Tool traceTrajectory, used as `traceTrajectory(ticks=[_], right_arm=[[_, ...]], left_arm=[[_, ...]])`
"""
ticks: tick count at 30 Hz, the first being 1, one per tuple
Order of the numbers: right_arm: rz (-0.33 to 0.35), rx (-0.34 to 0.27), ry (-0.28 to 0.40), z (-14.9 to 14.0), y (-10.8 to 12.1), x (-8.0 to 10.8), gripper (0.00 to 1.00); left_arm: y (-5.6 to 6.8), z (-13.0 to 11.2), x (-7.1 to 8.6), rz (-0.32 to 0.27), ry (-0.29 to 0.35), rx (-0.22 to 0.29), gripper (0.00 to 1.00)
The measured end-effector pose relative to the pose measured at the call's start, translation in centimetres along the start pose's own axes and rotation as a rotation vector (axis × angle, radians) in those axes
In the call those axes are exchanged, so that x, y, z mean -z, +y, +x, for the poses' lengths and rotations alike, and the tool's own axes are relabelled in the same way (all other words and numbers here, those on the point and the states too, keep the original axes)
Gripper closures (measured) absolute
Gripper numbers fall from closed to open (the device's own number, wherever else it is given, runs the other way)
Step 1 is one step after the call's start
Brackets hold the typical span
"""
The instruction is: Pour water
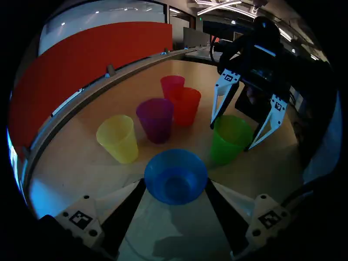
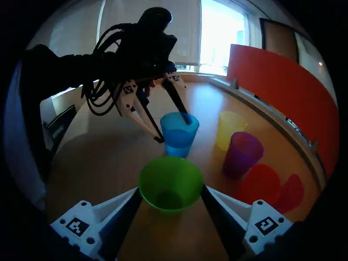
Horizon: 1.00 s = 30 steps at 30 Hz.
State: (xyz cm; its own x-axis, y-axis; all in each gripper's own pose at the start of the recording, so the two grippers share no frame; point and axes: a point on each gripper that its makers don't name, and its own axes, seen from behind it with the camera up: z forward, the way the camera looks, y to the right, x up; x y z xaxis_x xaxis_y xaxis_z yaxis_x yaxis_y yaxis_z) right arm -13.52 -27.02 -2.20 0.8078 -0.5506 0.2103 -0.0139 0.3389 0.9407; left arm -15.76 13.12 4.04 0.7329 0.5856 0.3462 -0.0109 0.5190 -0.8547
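Observation:
A blue cup (image 1: 175,174) stands upright between my left gripper's (image 1: 175,185) fingers, which press on both its sides. A green cup (image 2: 170,182) sits the same way in my right gripper (image 2: 170,189), upright with its mouth toward the camera. The two grippers face each other across the wooden table (image 1: 74,169). In the left gripper view the right gripper (image 1: 231,138) straddles the green cup (image 1: 229,138). In the right gripper view the left gripper (image 2: 173,129) straddles the blue cup (image 2: 179,134). I cannot tell whether either cup holds water.
Beside the two held cups stand a yellow cup (image 1: 118,138), a purple cup (image 1: 155,119), an orange cup (image 1: 186,105) and a pink cup (image 1: 172,85). A red partition (image 1: 87,56) runs along the table's far edge. Black cables (image 2: 102,91) hang from the left gripper.

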Motion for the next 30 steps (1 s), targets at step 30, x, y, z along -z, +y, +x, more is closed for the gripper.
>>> traceTrajectory(ticks=[30], right_arm=[[0.009, -0.010, 0.019, 0.8, -0.3, -0.9, 0.07]], left_arm=[[0.4, 0.2, -1.2, 0.006, 0.007, -0.017, 0.15]])
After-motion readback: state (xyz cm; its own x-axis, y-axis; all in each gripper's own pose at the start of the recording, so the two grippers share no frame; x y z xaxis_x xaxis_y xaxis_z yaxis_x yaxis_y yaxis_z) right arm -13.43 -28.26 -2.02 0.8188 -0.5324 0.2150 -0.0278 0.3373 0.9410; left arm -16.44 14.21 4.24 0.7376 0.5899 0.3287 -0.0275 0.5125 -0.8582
